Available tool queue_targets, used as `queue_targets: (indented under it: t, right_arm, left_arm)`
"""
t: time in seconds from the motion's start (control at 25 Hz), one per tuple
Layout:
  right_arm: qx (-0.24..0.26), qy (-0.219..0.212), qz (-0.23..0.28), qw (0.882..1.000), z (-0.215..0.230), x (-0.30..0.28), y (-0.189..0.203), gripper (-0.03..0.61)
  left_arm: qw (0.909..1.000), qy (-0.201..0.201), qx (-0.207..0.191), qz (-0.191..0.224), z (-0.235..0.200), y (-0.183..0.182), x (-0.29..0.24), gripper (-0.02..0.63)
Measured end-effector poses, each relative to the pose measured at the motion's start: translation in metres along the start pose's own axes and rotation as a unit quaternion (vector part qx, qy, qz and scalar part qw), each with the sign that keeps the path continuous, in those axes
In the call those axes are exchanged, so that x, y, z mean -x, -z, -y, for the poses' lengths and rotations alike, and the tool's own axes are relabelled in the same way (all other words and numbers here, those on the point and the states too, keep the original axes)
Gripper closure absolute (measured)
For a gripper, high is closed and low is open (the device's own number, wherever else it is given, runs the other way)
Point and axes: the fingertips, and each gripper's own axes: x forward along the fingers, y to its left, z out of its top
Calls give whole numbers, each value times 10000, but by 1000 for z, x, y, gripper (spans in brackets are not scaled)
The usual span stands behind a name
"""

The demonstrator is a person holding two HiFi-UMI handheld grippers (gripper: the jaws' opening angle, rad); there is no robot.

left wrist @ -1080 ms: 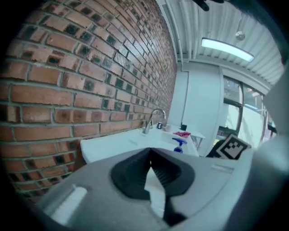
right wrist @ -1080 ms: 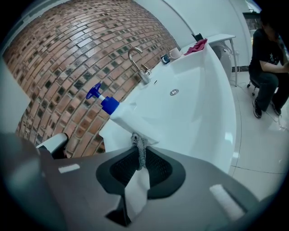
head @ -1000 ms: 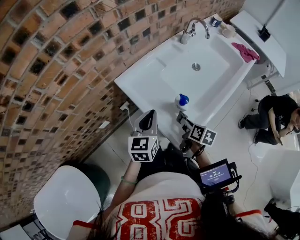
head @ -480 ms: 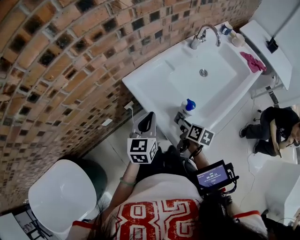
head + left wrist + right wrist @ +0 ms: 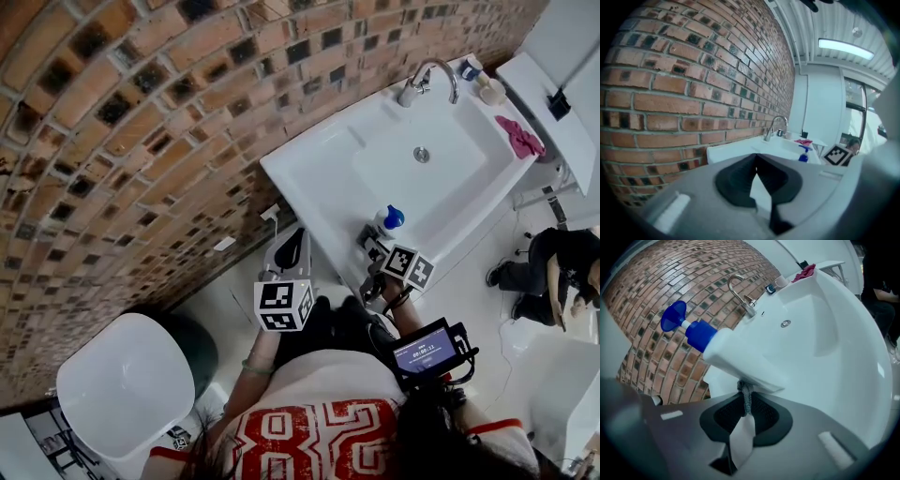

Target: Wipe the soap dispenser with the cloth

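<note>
Since the earlier frame the glazed white sink (image 5: 309, 169) has drifted up and right in the head view. The soap dispenser (image 5: 388, 225), a smooth white bottle with a blue pump, stands on the sink's near rim. The right gripper (image 5: 744, 401) is just before it, probably to steady it, jaws clenched on a grey strand (image 5: 746, 397). The left gripper (image 5: 755, 164), jaws pressed together and empty, hangs left of the sink. The crumpled pink cloth (image 5: 520, 138) lies on the sink's far corner.
</note>
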Motion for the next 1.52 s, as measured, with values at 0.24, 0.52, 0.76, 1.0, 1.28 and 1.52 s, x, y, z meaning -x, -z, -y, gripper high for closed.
queue_targets:
  t: [0.24, 0.52, 0.76, 1.0, 1.28, 1.52]
  right_arm:
    - [-94, 21, -1, 10000, 7, 7, 2, 529]
    - [-201, 52, 58, 9998, 16, 21, 4, 529]
    - [-316, 83, 177, 9993, 23, 35, 5, 529]
    - [-366, 151, 299, 9988, 28, 48, 4, 529]
    - [-522, 291, 563, 9966, 39, 65, -1, 529]
    - [-333, 330, 993, 9940, 33, 91, -22, 529]
  left_arm:
    - [9998, 173, -40, 15, 12, -1, -6, 611]
    - [9992, 388, -90, -29, 27, 1, -11, 611]
    - [9981, 599, -136, -45, 42, 3, -13, 611]
    - [9973, 713, -144, -74, 50, 5, -13, 611]
    - [9964, 829, -150, -79, 56, 7, -10, 611]
    - [9952, 965, -141, -105, 63, 11, -9, 611]
